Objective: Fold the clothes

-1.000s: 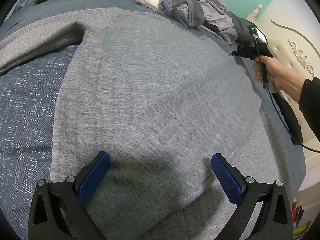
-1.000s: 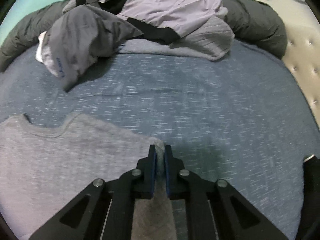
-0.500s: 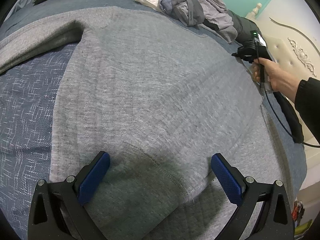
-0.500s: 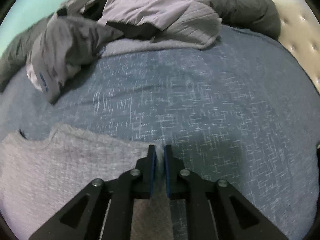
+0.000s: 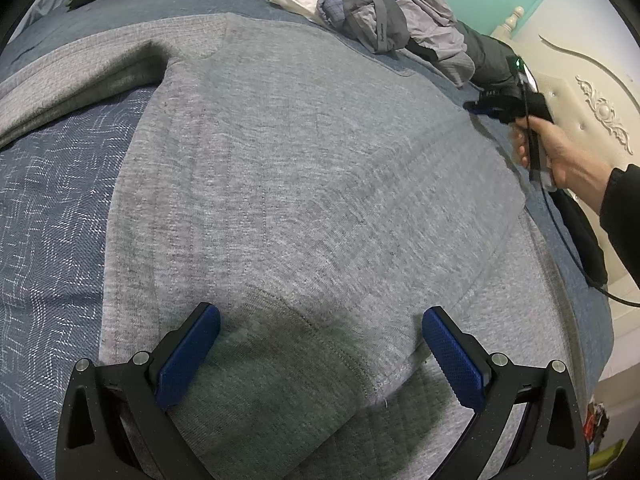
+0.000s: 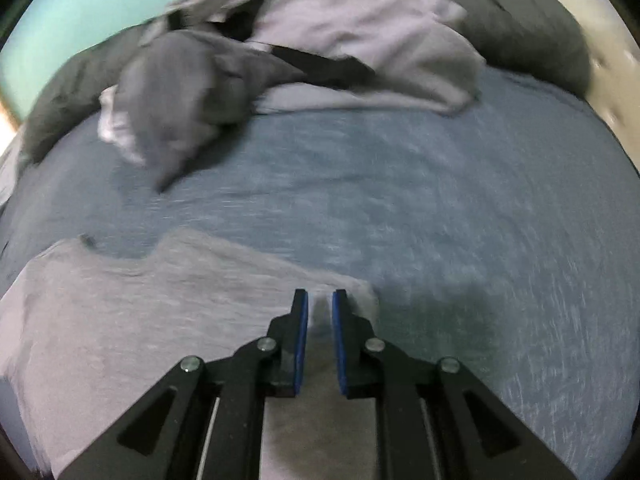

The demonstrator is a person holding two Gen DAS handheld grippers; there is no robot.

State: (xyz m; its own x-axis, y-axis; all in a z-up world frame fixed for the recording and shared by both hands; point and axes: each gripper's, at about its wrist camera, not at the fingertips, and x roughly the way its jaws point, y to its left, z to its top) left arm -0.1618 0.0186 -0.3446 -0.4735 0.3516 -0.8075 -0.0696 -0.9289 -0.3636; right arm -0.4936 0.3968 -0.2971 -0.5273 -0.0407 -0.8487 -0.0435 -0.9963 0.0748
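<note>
Grey knit sweater [image 5: 304, 184] flat on blue bed [image 5: 52, 208]; left gripper [image 5: 320, 356] spread wide above hem; right gripper [image 6: 320, 312] narrowly parted around shoulder corner.

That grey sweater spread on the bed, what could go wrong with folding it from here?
The right gripper has its fingers only slightly apart around the grey sweater's shoulder corner, so the cloth may slip free mid-fold. The left gripper is open above the hem, holding nothing, so that end could drag or bunch. The pile of unfolded clothes lies near the collar and might get caught in the fold.
</note>
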